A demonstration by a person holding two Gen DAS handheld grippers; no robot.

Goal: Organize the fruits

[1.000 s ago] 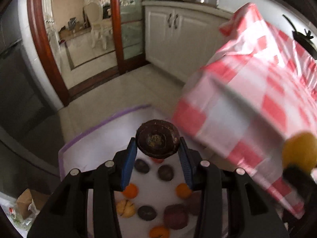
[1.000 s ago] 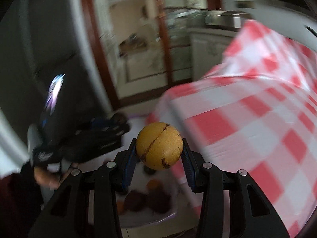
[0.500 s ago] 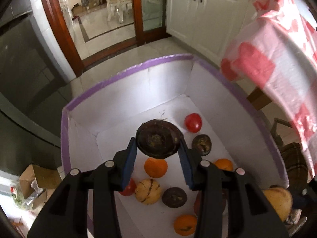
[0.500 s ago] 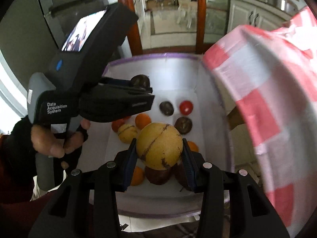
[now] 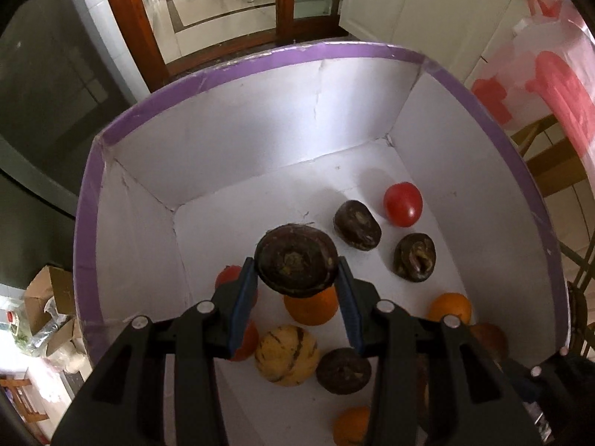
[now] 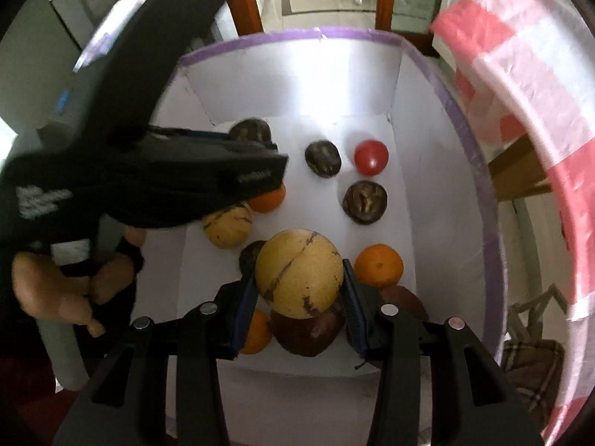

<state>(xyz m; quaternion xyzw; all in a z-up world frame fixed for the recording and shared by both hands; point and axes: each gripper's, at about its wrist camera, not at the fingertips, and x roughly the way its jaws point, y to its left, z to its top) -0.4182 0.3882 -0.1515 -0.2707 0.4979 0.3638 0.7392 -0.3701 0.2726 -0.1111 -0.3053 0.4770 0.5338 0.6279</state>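
My left gripper [image 5: 296, 278] is shut on a dark brown fruit [image 5: 296, 258] and holds it inside a white box with a purple rim [image 5: 238, 67]. My right gripper [image 6: 299, 290] is shut on a yellow striped melon [image 6: 298, 273] above the near end of the same box [image 6: 438, 85]. On the box floor lie a red tomato [image 5: 402, 203], two dark fruits [image 5: 357, 225], oranges [image 5: 449, 306] and another yellow striped melon [image 5: 286, 355]. The left gripper also shows in the right wrist view [image 6: 253, 141], left of centre, with the dark fruit [image 6: 250, 131] at its tip.
A table with a red and white checked cloth [image 6: 528, 85] stands right of the box. A wooden door frame [image 5: 137, 26] and white cabinets [image 5: 409, 3] lie beyond the box. Cardboard boxes [image 5: 48, 293] sit on the floor at the left.
Both grippers have come down over and into the white box, each still holding its fruit. The box now fills both views and the checked cloth has slid off to the right.
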